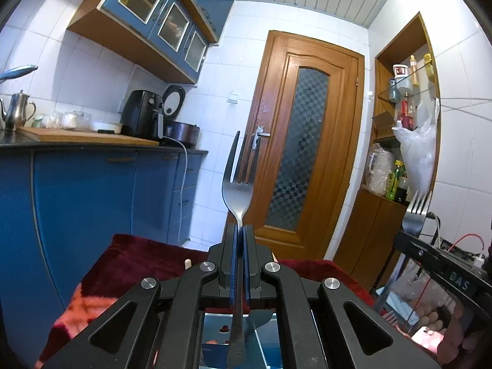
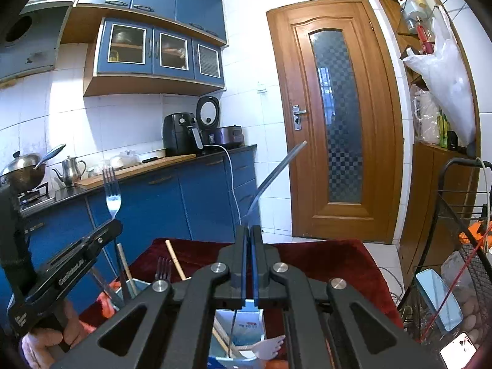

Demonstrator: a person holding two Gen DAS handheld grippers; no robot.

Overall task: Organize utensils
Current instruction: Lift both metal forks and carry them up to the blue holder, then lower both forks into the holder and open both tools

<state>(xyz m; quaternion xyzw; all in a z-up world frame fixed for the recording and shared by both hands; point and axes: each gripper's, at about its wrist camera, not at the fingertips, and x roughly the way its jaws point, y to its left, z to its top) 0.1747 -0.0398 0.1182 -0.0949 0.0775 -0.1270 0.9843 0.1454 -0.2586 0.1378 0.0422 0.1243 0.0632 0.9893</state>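
Two forks up in air, one per gripper. Left gripper [image 1: 240, 230] clenched on steel fork [image 1: 238, 181]: neck pinched between blue pads, four tines upright above tips, handle running back under jaws. Right gripper [image 2: 249, 229] clenched on second fork [image 2: 270, 178], seen edge-on, thin curved sliver leaning up-right from tips. Below, red cloth [image 2: 323, 261] over table, blue utensil box [image 2: 246, 326] with chopsticks [image 2: 175, 259].

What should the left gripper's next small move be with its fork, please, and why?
Probably lower the left gripper, shut on a fork, toward the blue holder below: a standing fork is already there beside chopsticks, so forks seem to belong there.
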